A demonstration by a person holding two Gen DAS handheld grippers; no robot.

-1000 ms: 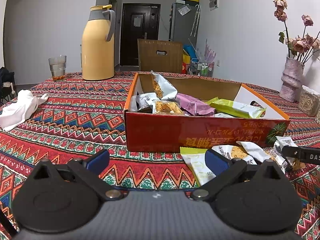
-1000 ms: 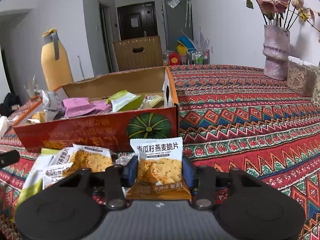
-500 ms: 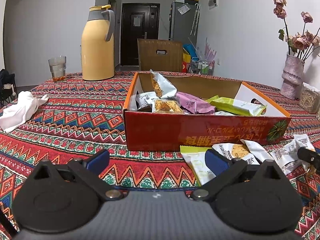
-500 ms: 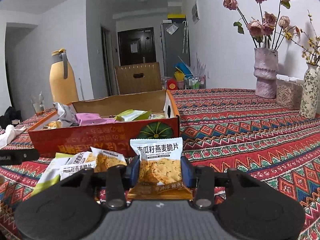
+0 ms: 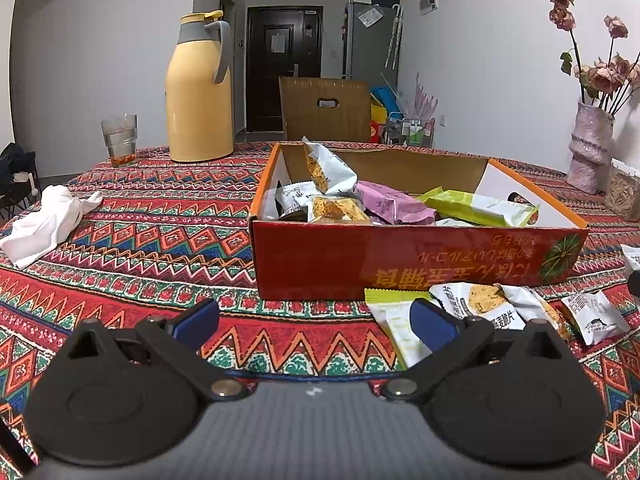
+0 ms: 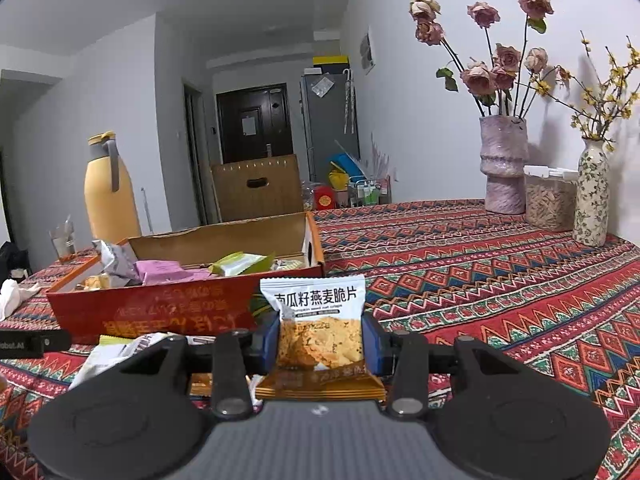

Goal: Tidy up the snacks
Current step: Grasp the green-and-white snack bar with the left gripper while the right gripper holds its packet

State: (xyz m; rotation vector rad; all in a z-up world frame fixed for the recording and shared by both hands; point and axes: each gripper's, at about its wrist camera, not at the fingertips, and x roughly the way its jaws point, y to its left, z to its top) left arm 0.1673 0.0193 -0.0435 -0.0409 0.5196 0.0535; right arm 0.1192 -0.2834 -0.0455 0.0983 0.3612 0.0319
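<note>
My right gripper (image 6: pixel 321 340) is shut on a white and orange oat crisp packet (image 6: pixel 318 324), held upright just in front of the red snack box's (image 6: pixel 160 312) right end. The box (image 5: pixel 400 264) holds several packets, among them a purple one (image 5: pixel 390 208) and a green one (image 5: pixel 480 210). Loose packets (image 5: pixel 476 306) lie on the cloth before its front wall. My left gripper (image 5: pixel 316 322) stands open low over the tablecloth, nothing between its blue pads, its right pad close to a green-edged packet (image 5: pixel 394 320). The right gripper's tip (image 5: pixel 634 282) shows at the left wrist view's right edge.
A yellow thermos (image 5: pixel 200 92) and a glass (image 5: pixel 119 139) stand at the table's far left, a white cloth (image 5: pixel 44 222) lies left. Two vases (image 6: pixel 505 164) with flowers and a clear jar (image 6: pixel 550 198) stand by the right wall. A cardboard chair back (image 5: pixel 325 109) rises behind the table.
My right gripper has lifted and tilted up with the crisp packet, drawing back rightward from the loose packets. The left gripper has kept still.
</note>
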